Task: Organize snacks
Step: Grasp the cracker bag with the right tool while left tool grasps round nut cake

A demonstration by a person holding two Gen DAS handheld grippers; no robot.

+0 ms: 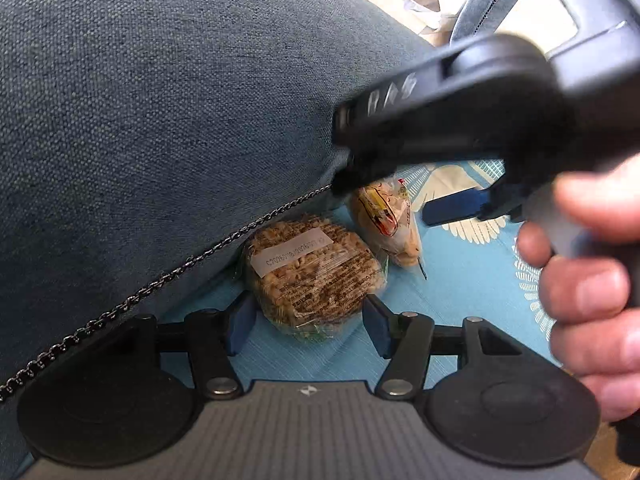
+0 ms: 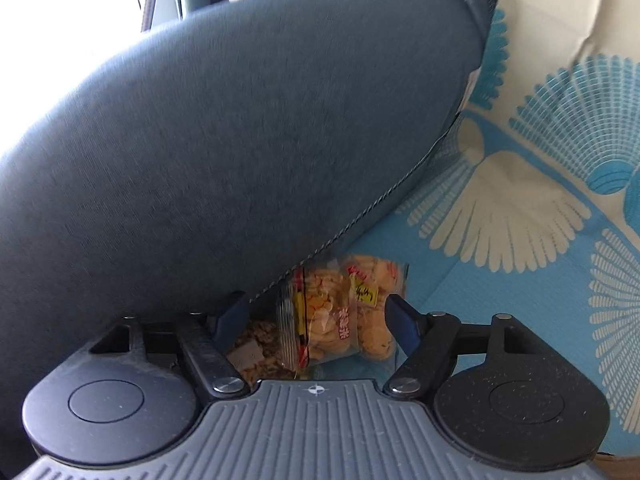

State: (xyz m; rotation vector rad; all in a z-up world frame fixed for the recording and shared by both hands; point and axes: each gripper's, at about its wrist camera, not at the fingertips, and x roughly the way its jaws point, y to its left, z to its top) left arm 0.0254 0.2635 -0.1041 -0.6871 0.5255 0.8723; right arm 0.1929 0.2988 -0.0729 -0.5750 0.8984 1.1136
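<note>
A round puffed-grain cake (image 1: pixel 314 276) in clear wrap with a white label lies on the blue patterned cloth (image 1: pixel 460 280), half under a big blue cushion (image 1: pixel 160 120). My left gripper (image 1: pixel 308 324) is open, its blue pads either side of the cake, not touching. A clear bag of orange crackers (image 1: pixel 386 216) lies just behind it. In the right wrist view that cracker bag (image 2: pixel 340 312) sits between the open fingers of my right gripper (image 2: pixel 316 320), and the grain cake (image 2: pixel 256 350) shows to its left. The right gripper also shows in the left wrist view (image 1: pixel 448 204).
The blue cushion (image 2: pixel 240 140) leans over both snacks and presses on my right gripper's left finger (image 2: pixel 230 316). The blue cloth with cream fan patterns (image 2: pixel 520 200) stretches to the right. A person's hand (image 1: pixel 592 288) holds the right gripper's handle.
</note>
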